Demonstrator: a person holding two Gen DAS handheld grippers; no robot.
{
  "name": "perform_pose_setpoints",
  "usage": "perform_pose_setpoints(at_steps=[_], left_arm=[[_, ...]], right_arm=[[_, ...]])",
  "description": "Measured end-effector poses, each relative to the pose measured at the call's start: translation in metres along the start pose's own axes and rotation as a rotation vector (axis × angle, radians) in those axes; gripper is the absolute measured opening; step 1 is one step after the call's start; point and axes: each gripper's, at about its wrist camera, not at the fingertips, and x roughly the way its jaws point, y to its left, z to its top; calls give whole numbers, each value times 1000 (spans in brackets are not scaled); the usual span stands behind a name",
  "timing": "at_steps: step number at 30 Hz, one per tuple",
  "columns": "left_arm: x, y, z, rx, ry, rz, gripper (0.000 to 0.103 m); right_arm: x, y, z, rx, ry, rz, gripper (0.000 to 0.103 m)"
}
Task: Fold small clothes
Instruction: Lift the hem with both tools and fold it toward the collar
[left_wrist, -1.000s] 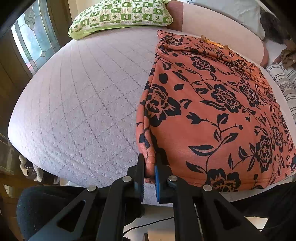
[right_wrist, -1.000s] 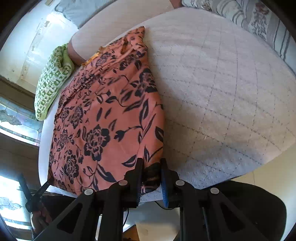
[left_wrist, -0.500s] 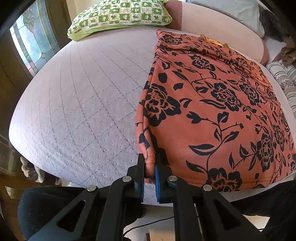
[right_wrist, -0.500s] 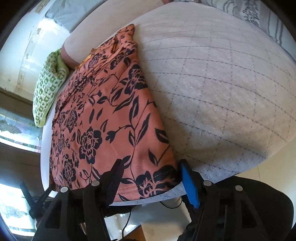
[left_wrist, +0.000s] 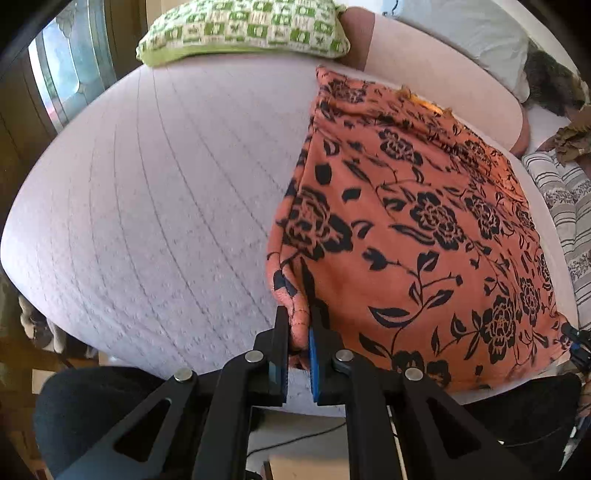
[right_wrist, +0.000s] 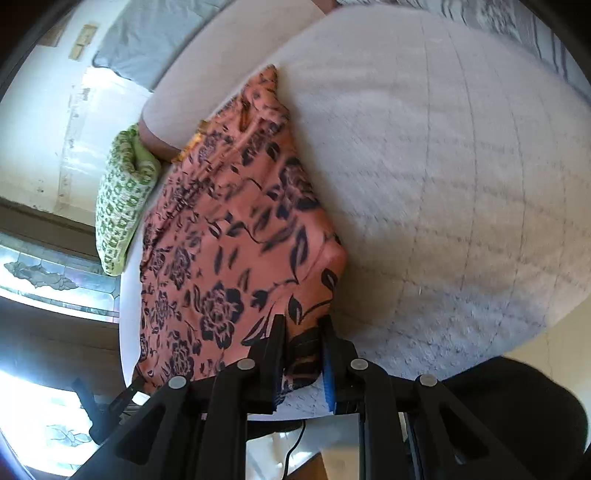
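An orange garment with black flowers (left_wrist: 406, 229) lies spread on the pale quilted bed (left_wrist: 147, 206). My left gripper (left_wrist: 298, 325) is shut on the garment's near left corner, the hem bunched between the blue pads. In the right wrist view the same garment (right_wrist: 229, 240) runs away from me. My right gripper (right_wrist: 303, 328) has its jaws closing on the near right corner, with a dark-printed fold of cloth pinched between the fingers. That corner is pulled up into a small ridge. Both gripped corners sit at the bed's near edge.
A green checked pillow (left_wrist: 240, 33) lies at the head of the bed beside a pink bolster (left_wrist: 424, 74). Striped bedding (left_wrist: 565, 206) lies to the right of the garment. A patterned-glass window (left_wrist: 62, 74) is at the left. A cable runs on the floor below the bed edge.
The right gripper spread wide over the near right corner half a second ago and has closed back onto it, bunching the cloth. The left gripper has kept its hold and barely moved.
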Motion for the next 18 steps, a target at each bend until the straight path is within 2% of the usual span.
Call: perform_pose_setpoints(at_steps=[4,7,9,13,15,16,18], left_arm=[[-11,-5,13,19,-9,-28,8],[-28,-12,43,41,-59,-69,8],[-41,-20,79,63,-115,-91,8],[-50,-39,165,81,-229,-126,8],[-38,-47,218,66,-262,-137,8],[-26,-52,244,63,-265,-130,8],[-4,-55,282,26,-276,-125,9]], right_arm=[[-5,9,8,-21,-7,33,18],[-15,27,33,-53,-43,87,18],[-18,41,55,-80,-66,124,18],[-13,88,137,-151,-147,199,18],[-3,106,178,-159,-184,221,18],[10,114,212,-138,-196,244,18],[33,118,259,-91,-240,237,18]])
